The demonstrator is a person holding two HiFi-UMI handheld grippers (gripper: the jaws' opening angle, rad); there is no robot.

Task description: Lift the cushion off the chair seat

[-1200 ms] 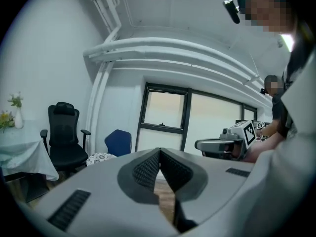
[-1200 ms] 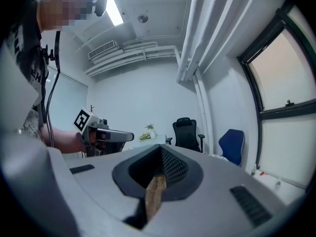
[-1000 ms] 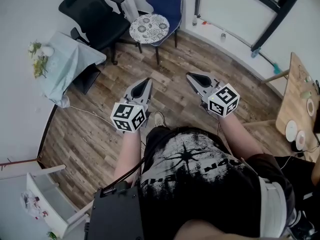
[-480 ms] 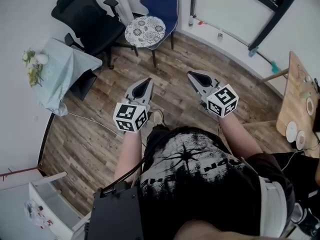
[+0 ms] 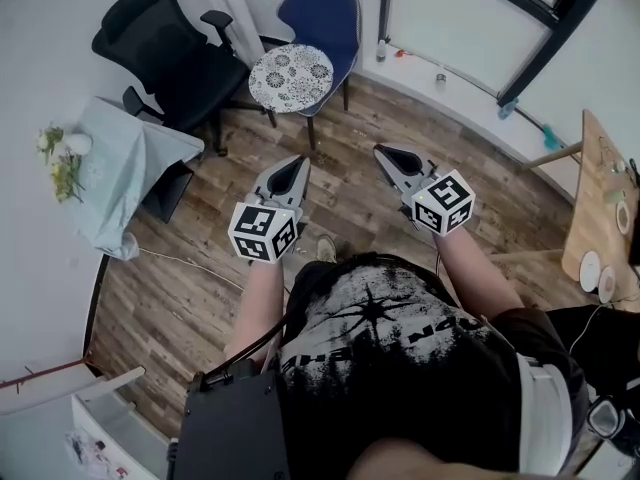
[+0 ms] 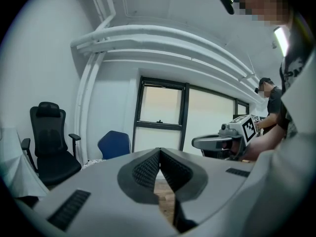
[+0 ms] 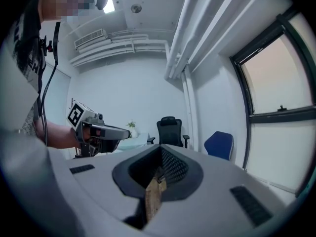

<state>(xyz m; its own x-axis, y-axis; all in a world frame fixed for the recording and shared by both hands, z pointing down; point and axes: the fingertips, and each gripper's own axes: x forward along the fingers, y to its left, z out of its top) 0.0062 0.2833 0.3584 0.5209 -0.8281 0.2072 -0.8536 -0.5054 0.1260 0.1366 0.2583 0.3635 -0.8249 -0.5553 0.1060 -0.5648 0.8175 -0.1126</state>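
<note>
A round white cushion with a dark floral pattern lies on the seat of a blue chair by the far wall. Both grippers hang in mid air over the wooden floor, well short of the chair and pointing at it. My left gripper is shut and empty. My right gripper is also shut with nothing in it. In the left gripper view the blue chair shows beyond the closed left gripper, with a sliver of the cushion beside it. The right gripper view has the chair right of the shut right gripper.
A black office chair stands just left of the blue chair. Further left is a table with a pale blue cloth and flowers. A wooden table with plates is at the right edge. A thin cable crosses the floor.
The person has stepped toward the chairs, carrying both grippers forward. The cushion and blue chair now sit a little closer in the head view. Both pairs of jaws stay shut.
</note>
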